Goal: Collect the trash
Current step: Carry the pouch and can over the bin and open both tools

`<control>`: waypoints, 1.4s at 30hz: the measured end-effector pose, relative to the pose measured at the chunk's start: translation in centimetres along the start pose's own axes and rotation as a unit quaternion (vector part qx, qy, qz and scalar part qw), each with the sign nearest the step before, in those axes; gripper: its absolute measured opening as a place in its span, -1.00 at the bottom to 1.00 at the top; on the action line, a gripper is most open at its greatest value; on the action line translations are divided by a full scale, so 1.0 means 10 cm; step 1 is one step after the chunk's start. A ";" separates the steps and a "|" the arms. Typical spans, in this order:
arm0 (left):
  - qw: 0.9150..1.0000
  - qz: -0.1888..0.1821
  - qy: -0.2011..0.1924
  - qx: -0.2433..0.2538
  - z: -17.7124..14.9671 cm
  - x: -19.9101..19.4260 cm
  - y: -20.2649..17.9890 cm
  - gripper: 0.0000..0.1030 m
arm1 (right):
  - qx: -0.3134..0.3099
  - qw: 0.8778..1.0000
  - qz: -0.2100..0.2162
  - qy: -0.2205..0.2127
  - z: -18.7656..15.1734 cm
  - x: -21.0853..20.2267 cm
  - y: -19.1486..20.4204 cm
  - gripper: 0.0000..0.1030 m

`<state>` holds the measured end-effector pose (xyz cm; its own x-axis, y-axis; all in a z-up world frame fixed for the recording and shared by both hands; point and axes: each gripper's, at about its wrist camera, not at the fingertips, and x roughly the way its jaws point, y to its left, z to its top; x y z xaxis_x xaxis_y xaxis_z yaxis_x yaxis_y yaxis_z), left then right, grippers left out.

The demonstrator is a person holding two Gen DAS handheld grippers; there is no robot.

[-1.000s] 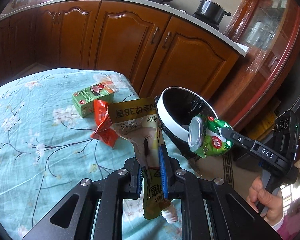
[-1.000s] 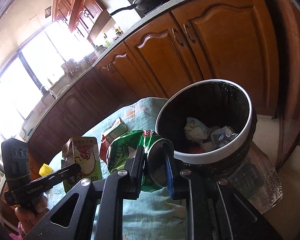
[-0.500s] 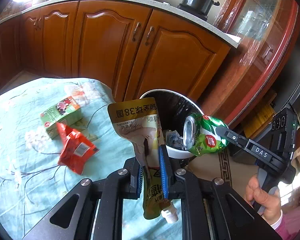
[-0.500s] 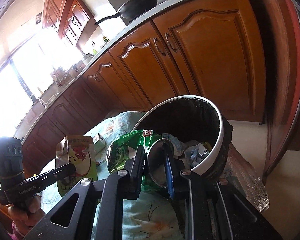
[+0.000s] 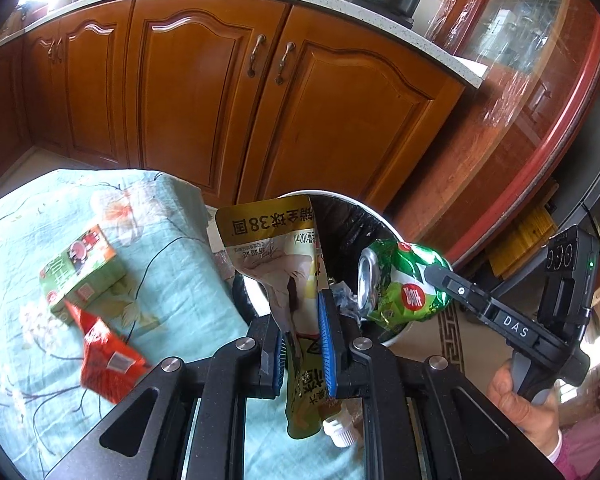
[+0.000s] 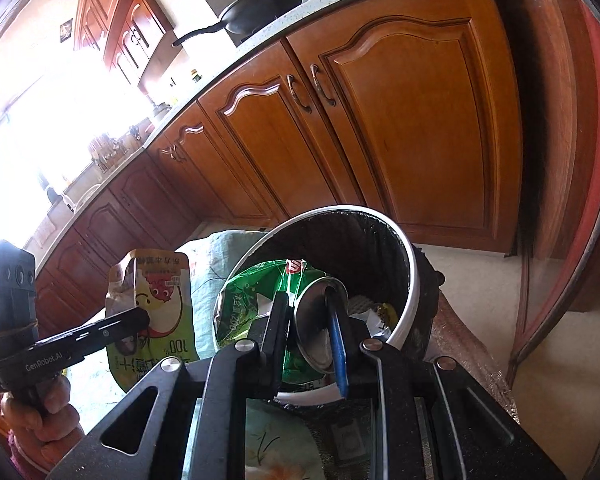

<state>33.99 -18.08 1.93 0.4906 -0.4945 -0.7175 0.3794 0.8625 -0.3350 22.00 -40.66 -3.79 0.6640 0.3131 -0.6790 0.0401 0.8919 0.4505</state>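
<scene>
My left gripper [image 5: 302, 334] is clamped flat on a gold drink pouch [image 5: 278, 256], which stands up from the blue pads with its white spout [image 5: 340, 432] hanging below, just beside the near rim of the trash bin [image 5: 374, 216]. My right gripper [image 6: 312, 330] is closed on a crushed green can [image 6: 260, 304], one pad against its dented side, the other across its silver end, and holds it over the bin's white rim [image 6: 414, 300]. Inside the black liner lies crumpled paper [image 6: 374, 314]. The bin stands on the floor against the corner of the desk [image 5: 172, 256], which wears a pale blue flowered cloth. On that cloth, well apart from the bin, lie a green carton [image 5: 82, 270] and a red wrapper [image 5: 108, 364], touching each other. Behind run brown wooden cabinets [image 5: 204, 92].
</scene>
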 end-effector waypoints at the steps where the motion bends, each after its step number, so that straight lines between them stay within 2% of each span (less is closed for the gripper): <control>1: 1.000 -0.001 0.003 0.000 0.03 0.03 -0.02 -0.75 | -0.001 1.000 -0.003 0.001 0.01 0.02 -0.01 -0.62; 14: 0.999 0.005 0.035 0.002 0.22 0.46 -0.11 -0.74 | -0.006 0.999 -0.030 0.016 0.17 0.21 -0.17 -0.62; 22: 0.999 0.008 0.054 -0.005 0.28 0.58 -0.15 -0.71 | -0.004 0.999 -0.036 0.029 0.22 0.33 -0.24 -0.62; 24: 0.998 0.011 0.059 -0.010 0.27 0.59 -0.14 -0.62 | 0.003 0.999 -0.034 0.033 0.23 0.36 -0.27 -0.54; 26: 0.998 0.012 0.061 -0.018 0.28 0.62 -0.14 -0.30 | 0.009 0.999 -0.031 0.037 0.24 0.38 -0.30 -0.52; 28: 0.998 0.012 0.056 -0.022 0.27 0.61 -0.13 -0.15 | 0.014 0.999 -0.029 0.038 0.25 0.38 -0.32 -0.41; 31: 0.998 0.009 0.053 -0.026 0.25 0.59 -0.12 -0.14 | 0.017 0.999 -0.027 0.034 0.25 0.36 -0.32 -0.21; 35: 0.998 0.007 0.049 -0.026 0.17 0.53 -0.10 -0.13 | 0.024 0.999 -0.021 0.030 0.22 0.31 -0.31 -0.06; 37: 0.999 0.005 0.046 -0.026 0.11 0.46 -0.07 -0.09 | 0.026 0.999 -0.015 0.028 0.18 0.27 -0.29 0.24; 39: 0.999 0.005 0.042 -0.026 0.04 0.38 -0.05 -0.07 | 0.028 0.999 -0.009 0.024 0.15 0.23 -0.25 0.42; 42: 0.999 0.002 0.031 -0.030 -0.07 0.20 -0.02 -0.06 | 0.027 0.999 0.003 0.017 0.08 0.16 -0.15 0.51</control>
<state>34.35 -19.18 0.08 0.4422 -0.4856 -0.7541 0.3297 0.8699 -0.3668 23.58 -41.77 -5.06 0.6385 0.3298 -0.6954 0.0771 0.8716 0.4842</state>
